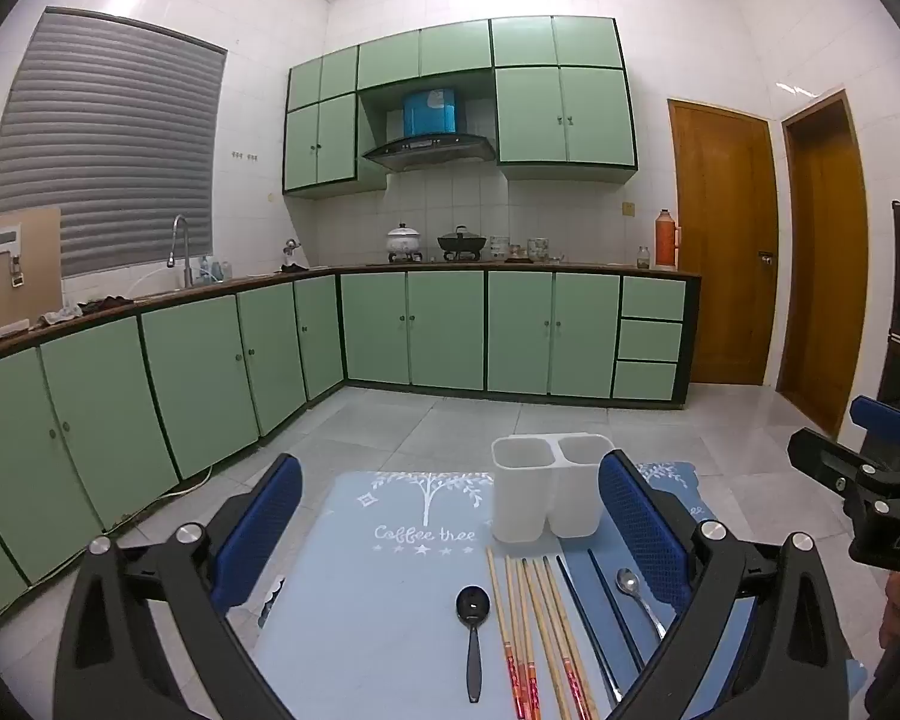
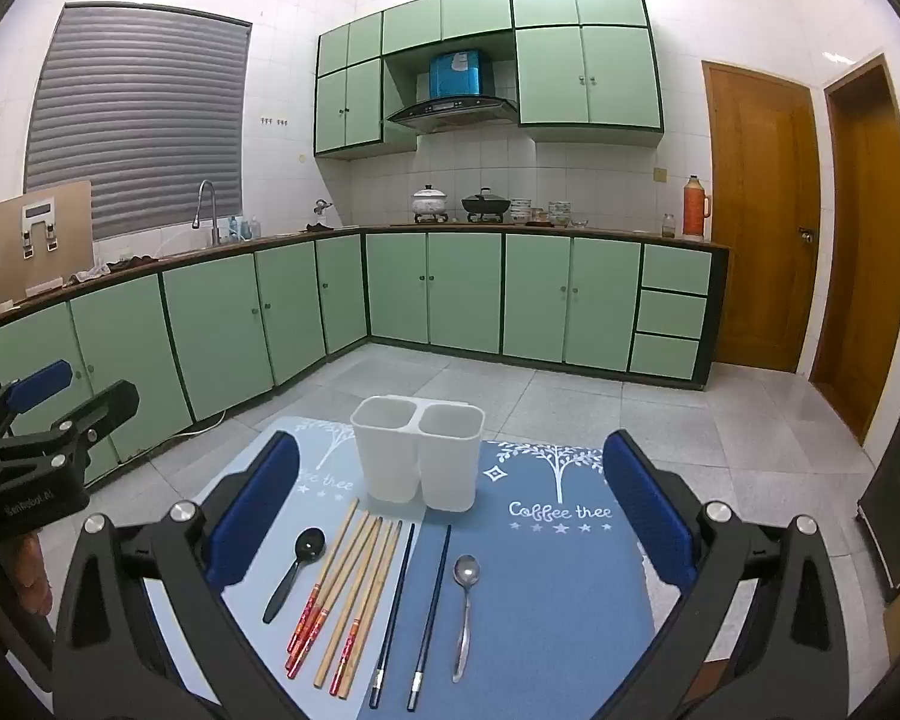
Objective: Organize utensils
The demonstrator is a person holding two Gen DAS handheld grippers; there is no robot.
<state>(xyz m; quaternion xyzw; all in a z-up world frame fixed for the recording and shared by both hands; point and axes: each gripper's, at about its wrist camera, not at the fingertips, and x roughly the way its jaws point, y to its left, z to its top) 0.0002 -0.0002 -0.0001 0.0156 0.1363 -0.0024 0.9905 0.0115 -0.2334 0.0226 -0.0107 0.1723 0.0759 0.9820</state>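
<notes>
A white two-compartment utensil holder [image 1: 549, 486] [image 2: 417, 459] stands upright and empty on blue placemats [image 1: 390, 570] [image 2: 546, 588]. In front of it lie a black spoon [image 1: 473, 630] [image 2: 294, 570], several wooden chopsticks [image 1: 534, 630] [image 2: 348, 588], two dark chopsticks [image 1: 600, 618] [image 2: 414, 600] and a metal spoon [image 1: 636, 597] [image 2: 465, 606]. My left gripper [image 1: 450, 540] is open and empty above the utensils. My right gripper [image 2: 450, 516] is open and empty above them too. Each gripper shows at the edge of the other's view [image 1: 870, 468] [image 2: 42, 432].
Green kitchen cabinets [image 1: 414, 330] [image 2: 450, 294] run along the far and left walls under a countertop with pots and a faucet. Two wooden doors [image 1: 726, 240] [image 2: 762, 216] stand at the right. Grey tiled floor lies beyond the placemats.
</notes>
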